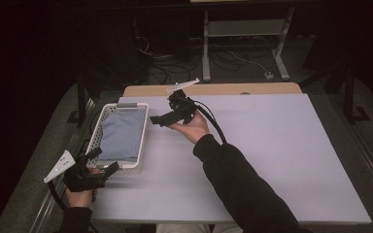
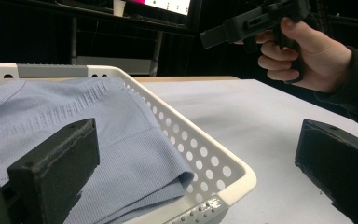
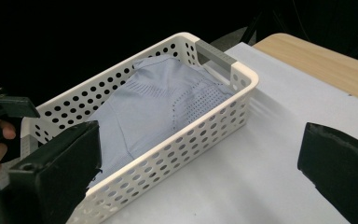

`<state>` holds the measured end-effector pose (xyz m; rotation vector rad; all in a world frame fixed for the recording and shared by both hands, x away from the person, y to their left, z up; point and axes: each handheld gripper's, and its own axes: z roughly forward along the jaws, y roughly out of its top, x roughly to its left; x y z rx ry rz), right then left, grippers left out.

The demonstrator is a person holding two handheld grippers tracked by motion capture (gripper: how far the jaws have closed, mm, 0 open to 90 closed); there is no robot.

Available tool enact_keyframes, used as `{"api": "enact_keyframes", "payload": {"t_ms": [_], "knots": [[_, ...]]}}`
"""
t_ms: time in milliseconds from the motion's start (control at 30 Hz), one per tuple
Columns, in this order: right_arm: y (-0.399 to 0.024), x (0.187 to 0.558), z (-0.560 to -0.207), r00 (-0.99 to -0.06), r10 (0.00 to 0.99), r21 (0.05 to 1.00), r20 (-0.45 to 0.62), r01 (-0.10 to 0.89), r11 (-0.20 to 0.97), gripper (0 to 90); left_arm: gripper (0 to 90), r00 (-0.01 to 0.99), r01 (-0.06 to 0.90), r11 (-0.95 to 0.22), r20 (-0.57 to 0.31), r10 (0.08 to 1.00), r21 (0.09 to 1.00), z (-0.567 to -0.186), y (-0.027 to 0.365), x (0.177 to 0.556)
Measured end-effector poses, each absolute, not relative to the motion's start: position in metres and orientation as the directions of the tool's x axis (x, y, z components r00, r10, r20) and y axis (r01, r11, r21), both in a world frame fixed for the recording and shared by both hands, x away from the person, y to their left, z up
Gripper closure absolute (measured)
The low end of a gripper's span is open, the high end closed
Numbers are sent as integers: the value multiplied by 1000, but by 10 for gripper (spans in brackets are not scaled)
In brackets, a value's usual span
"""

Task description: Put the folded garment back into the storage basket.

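blue cloth (image 1: pixel 121 133) folded in the white basket (image 1: pixel 108 110) at the table's left edge.
right gripper (image 1: pixel 161 120) and left gripper (image 1: pixel 102 162) jaws apart, holding nothing; might tip the basket if bumped.

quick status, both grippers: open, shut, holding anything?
Left gripper: open, nothing held; its jaws straddle the near corner of the white basket.
Right gripper: open, nothing held, beside the basket that holds the blue cloth.

Grey table top (image 1: pixel 272 160), wooden edge (image 1: pixel 223 89) (far side), metal stand (image 1: pixel 245 29) behind
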<state>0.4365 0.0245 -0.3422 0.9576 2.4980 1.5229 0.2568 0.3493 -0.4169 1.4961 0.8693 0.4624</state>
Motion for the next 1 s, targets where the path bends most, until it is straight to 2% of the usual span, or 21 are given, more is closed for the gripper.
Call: {"api": "enact_keyframes", "payload": {"t_ms": [1000], "knots": [[-26, 417, -329, -809, 540, 856, 232, 434, 283, 0, 0, 630, 243, 62, -206, 749, 968, -417, 349, 257]]}}
